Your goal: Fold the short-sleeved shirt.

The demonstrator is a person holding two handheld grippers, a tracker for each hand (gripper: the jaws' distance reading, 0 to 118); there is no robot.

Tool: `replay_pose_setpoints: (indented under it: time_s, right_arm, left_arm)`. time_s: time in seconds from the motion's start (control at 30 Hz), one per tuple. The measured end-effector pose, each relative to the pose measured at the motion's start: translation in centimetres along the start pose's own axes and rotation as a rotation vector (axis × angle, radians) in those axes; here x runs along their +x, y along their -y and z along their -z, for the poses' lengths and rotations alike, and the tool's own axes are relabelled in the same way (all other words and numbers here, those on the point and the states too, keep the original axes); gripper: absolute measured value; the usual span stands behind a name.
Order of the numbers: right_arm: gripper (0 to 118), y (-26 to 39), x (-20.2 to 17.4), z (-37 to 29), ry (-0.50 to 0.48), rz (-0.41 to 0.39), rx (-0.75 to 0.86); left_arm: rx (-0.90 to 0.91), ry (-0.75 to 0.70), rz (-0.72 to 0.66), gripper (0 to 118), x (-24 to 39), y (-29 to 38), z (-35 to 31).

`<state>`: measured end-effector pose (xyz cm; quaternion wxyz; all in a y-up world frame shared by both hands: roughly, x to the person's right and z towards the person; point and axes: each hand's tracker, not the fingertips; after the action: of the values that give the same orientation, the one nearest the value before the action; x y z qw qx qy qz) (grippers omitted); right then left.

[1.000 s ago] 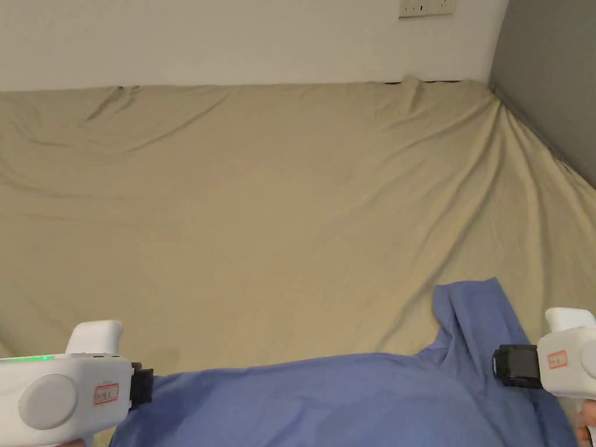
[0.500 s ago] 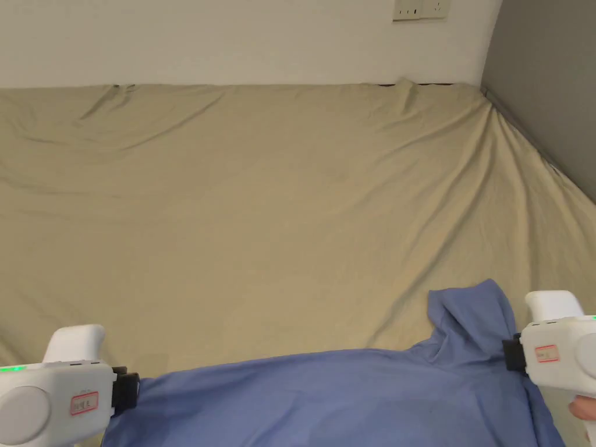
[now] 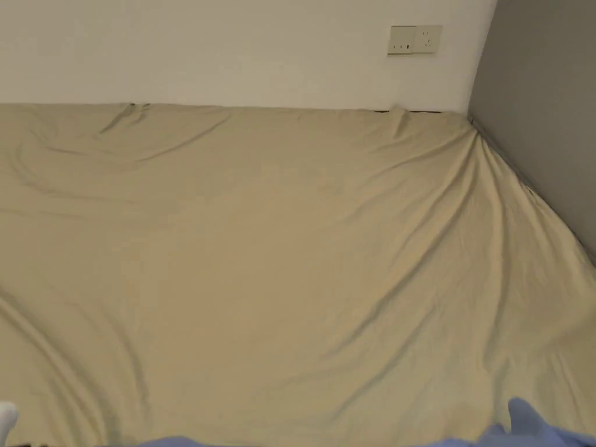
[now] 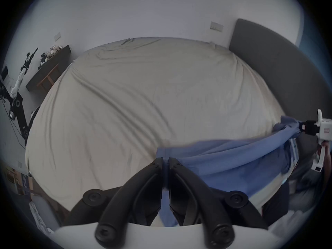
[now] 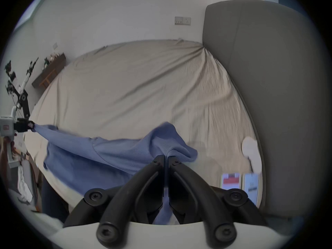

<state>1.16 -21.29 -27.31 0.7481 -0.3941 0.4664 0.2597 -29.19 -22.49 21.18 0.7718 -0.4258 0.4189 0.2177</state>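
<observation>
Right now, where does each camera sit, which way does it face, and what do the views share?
Head view: on the person's head, facing the bed sheet and wall; blue shirt at the bottom edge.
Left gripper view: on the left gripper, shut on the shirt's edge, facing across the bed; right gripper far right.
Right gripper view: on the right gripper, shut on bunched shirt cloth; left gripper far left.
Shared: sheet, shirt, wall socket.

Soft matt blue cloth shirt (image 5: 115, 154), creased beige bedsheet (image 3: 279, 244)
</observation>
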Motion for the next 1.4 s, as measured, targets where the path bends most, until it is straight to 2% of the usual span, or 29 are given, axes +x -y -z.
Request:
replay_pose_setpoints:
  time_s: [0.17, 0.27, 0.37, 0.4, 0.43, 0.47, 0.5, 0.53, 0.57, 0.63, 0.73, 0.8, 0.87, 0.9, 0.93, 0.97, 1.0, 1.1, 1.23, 1.33, 1.37, 1.4]
  right_arm:
    - [6, 8.3, -0.2, 0.7, 0.012, 0.016, -0.136]
    - [6, 11.1, -0.5, 1.8, 0.102, -0.045, -0.15]
    - [8, 12.5, -0.7, 1.6, 0.18, -0.108, -0.057]
    - [17, 12.6, -0.6, 0.9, 0.215, -0.104, -0.033]
    - [47, 12.7, -0.6, 0.0, 0.23, -0.085, -0.01]
    - [82, 12.7, -0.4, -1.1, 0.212, -0.044, 0.027]
    - [108, 12.7, -0.2, -2.3, 0.203, 0.003, 0.083]
    - [118, 12.3, -0.1, -3.7, 0.211, 0.045, 0.142]
    - [117, 12.0, -0.3, -5.2, 0.202, 0.084, 0.227]
    - [117, 11.0, -1.3, -7.9, 0.156, 0.145, 0.446]
    - [117, 9.3, -3.3, -9.8, 0.12, 0.207, 0.634]
    - [116, 8.4, -4.8, -10.1, 0.076, 0.235, 0.696]
    - [111, 7.9, -6.0, -10.0, 0.009, 0.249, 0.693]
    - [96, 7.8, -6.6, -9.9, -0.038, 0.246, 0.694]
    - [51, 7.7, -6.9, -9.6, -0.035, 0.24, 0.684]
    - [18, 7.7, -7.5, -9.4, -0.02, 0.237, 0.685]
    - [9, 7.8, -8.2, -9.3, -0.003, 0.224, 0.689]
    - [8, 8.0, -8.5, -9.4, -0.055, 0.202, 0.674]
    - [8, 8.0, -8.9, -9.6, -0.041, 0.178, 0.666]
    - [8, 7.6, -9.2, -9.8, -0.038, 0.186, 0.652]
    - [8, 7.5, -9.3, -9.9, -0.043, 0.198, 0.643]
    - [8, 7.5, -9.3, -9.8, -0.048, 0.21, 0.633]
  left_arm:
    - [-0.134, -0.006, -0.001, 6, 1.9, 6.6, 0.9]
    - [-0.18, -0.017, 0.031, 6, 2.4, 9.3, 3.0]
    - [-0.194, -0.015, 0.028, 6, 2.2, 10.8, 4.2]
    - [-0.184, -0.017, 0.017, 7, 2.2, 10.9, 3.8]
    - [-0.148, -0.017, -0.006, 15, 1.6, 11.0, 3.4]
    - [-0.112, -0.011, -0.028, 31, 1.4, 10.9, 2.3]
    - [-0.067, -0.012, -0.053, 63, 1.1, 10.6, 0.9]
    - [-0.016, 0.005, -0.084, 105, 0.8, 10.1, -0.6]
    - [0.04, 0.025, -0.112, 118, 0.8, 9.4, -2.5]
    - [0.235, 0.111, -0.163, 118, 0.7, 8.3, -5.3]
    - [0.426, 0.229, -0.229, 118, 1.5, 6.7, -7.8]
    - [0.533, 0.298, -0.283, 118, 1.7, 6.6, -8.3]
    - [0.528, 0.411, -0.358, 118, 1.3, 6.6, -7.6]
    - [0.533, 0.45, -0.382, 107, 1.2, 6.8, -7.6]
    - [0.531, 0.463, -0.41, 63, 1.1, 7.1, -7.4]
    - [0.512, 0.477, -0.418, 15, 0.8, 7.1, -6.7]
    - [0.519, 0.448, -0.422, 0, 0.6, 7.5, -6.4]
    - [0.473, 0.475, -0.457, 0, -1.1, 8.6, -5.6]
    - [0.354, 0.525, -0.598, 0, -6.6, 9.8, -2.7]
    - [0.148, 0.754, -0.72, 0, -10.8, 10.7, 1.7]
    - [0.079, 0.796, -0.737, 4, -11.8, 11.0, 2.9]
    - [0.015, 0.819, -0.747, 22, -12.8, 11.4, 4.4]
